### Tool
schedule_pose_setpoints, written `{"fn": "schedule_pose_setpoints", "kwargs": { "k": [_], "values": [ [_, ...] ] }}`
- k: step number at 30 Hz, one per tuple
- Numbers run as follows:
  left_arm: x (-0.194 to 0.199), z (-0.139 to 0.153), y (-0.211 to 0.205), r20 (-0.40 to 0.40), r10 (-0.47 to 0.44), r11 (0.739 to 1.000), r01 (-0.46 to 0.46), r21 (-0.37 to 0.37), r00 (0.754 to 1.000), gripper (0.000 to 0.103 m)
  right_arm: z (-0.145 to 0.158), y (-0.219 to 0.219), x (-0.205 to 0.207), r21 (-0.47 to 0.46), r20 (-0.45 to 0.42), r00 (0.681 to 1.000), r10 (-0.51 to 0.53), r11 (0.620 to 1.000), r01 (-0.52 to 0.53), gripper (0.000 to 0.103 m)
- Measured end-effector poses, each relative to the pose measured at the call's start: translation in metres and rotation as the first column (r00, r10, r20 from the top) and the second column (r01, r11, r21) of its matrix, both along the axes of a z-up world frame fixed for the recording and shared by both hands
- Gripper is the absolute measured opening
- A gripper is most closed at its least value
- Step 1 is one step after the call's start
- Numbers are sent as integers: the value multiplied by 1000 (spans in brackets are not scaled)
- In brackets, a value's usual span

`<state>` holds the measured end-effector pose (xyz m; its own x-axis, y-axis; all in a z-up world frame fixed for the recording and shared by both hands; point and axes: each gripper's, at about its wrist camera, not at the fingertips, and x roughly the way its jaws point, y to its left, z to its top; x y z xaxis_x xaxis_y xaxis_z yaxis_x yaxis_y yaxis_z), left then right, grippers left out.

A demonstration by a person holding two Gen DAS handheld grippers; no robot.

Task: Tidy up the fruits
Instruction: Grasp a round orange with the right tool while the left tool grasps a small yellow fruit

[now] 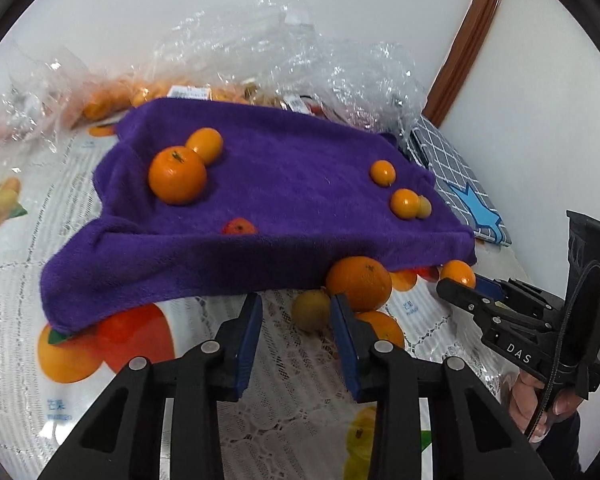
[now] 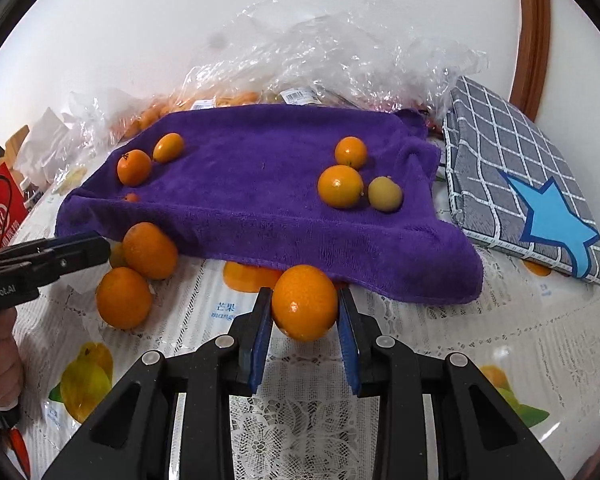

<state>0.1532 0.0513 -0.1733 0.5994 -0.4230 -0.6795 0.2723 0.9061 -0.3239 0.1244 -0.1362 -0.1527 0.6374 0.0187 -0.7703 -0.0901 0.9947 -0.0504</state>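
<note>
Fingers [image 2: 265, 332] clamp orange [image 2: 304, 302]

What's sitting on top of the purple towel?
On the purple towel sit four orange fruits, one yellowish fruit and a small reddish one half hidden by a fold. Anything underneath is covered.

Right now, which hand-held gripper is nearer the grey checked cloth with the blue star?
Right. The right hand-held gripper sits nearer the cloth, shut on an orange. The left hand-held gripper is farther away, by other oranges.

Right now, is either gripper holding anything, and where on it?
Right gripper clamps a small round orange fruit by its opposite sides. Left gripper holds nothing.
</note>
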Motion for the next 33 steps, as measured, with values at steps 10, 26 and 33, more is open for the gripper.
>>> {"fn": "schedule_pose_setpoints", "kwargs": {
  "k": [10,26,33],
  "values": [
    [3,-2,-11,-8,-19,999,19,28,1000,22,-2,5,2,-14,-10,1000,13,1000,-13,31],
    [3,-5,9,-29,92,991,-89,96,995,24,-8,1,10,-8,-58,998,-21,1000,21,31],
    [0,-2,11,-16,90,994,-89,64,996,23,-10,1,10,-11,-57,998,-18,1000,17,32]
  ]
}}
